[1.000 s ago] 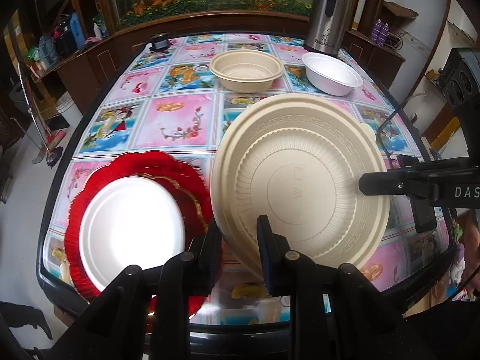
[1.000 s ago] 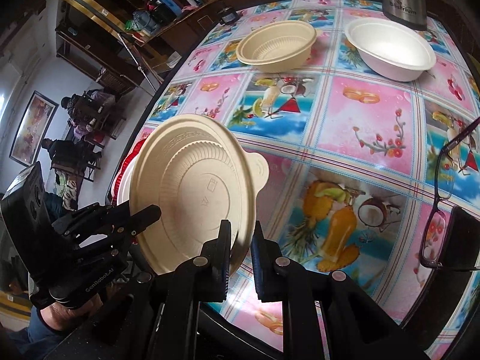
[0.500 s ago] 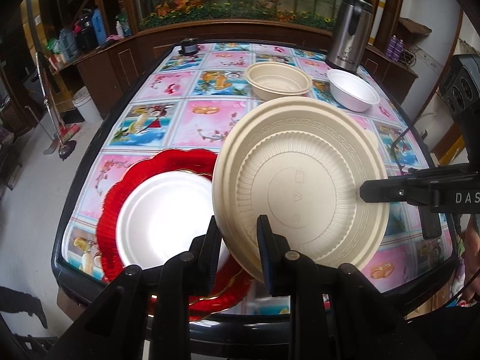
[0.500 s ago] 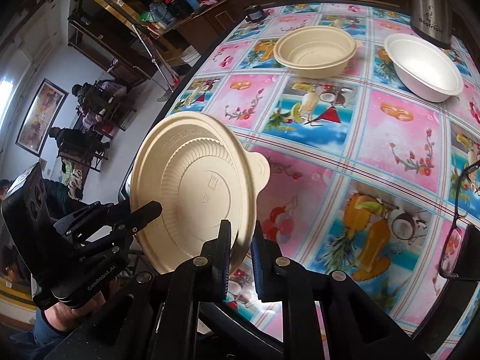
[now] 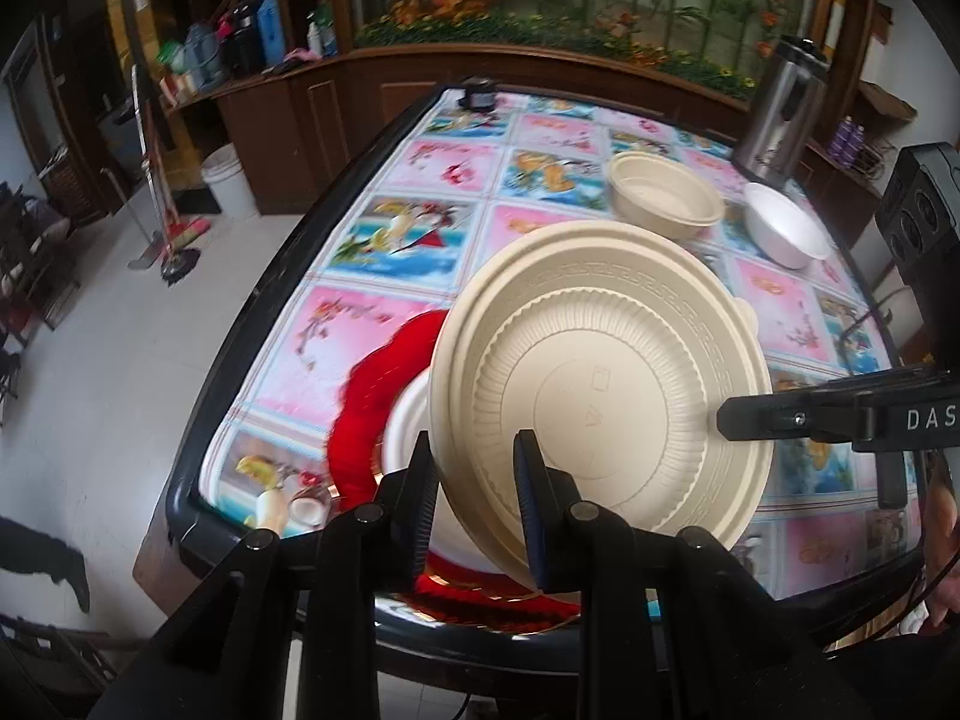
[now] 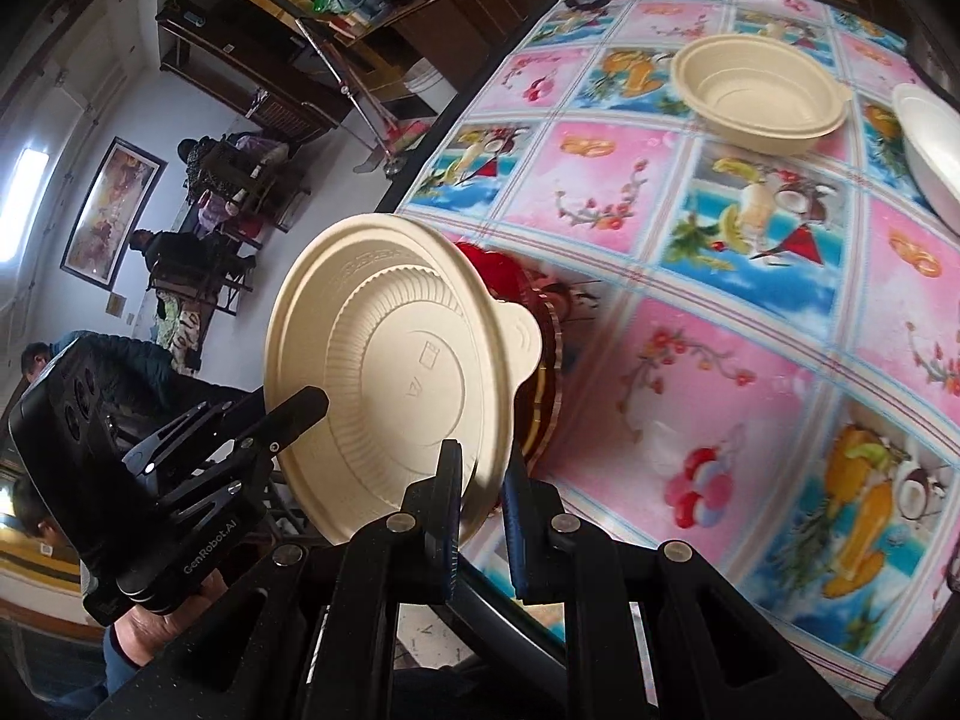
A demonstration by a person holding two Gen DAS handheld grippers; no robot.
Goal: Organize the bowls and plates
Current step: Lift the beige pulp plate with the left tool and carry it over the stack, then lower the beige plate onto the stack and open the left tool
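Both grippers hold one beige plate (image 5: pixel 606 384) tilted on edge above the table's near left corner. My left gripper (image 5: pixel 474 486) is shut on its lower rim. My right gripper (image 6: pixel 483 480) is shut on the opposite rim, and its finger shows at the right in the left wrist view (image 5: pixel 798 417). The plate also shows in the right wrist view (image 6: pixel 390 372). Behind it a red plate (image 5: pixel 372 396) lies on the table with a white plate (image 5: pixel 405 426) on top, both partly hidden. A beige bowl (image 5: pixel 666 195) and a white bowl (image 5: pixel 786 225) stand at the far right.
The table (image 5: pixel 396 240) has a flowered pink and blue cover and a dark rim. A steel thermos (image 5: pixel 780 114) stands behind the bowls. A small dark object (image 5: pixel 477 96) sits at the far edge. Glasses (image 5: pixel 864 330) lie at the right. People sit in the room beyond (image 6: pixel 198 252).
Both grippers have lifted the beige plate and carried it left and back toward the table's near left corner. The red and white plates now sit mostly hidden behind it.
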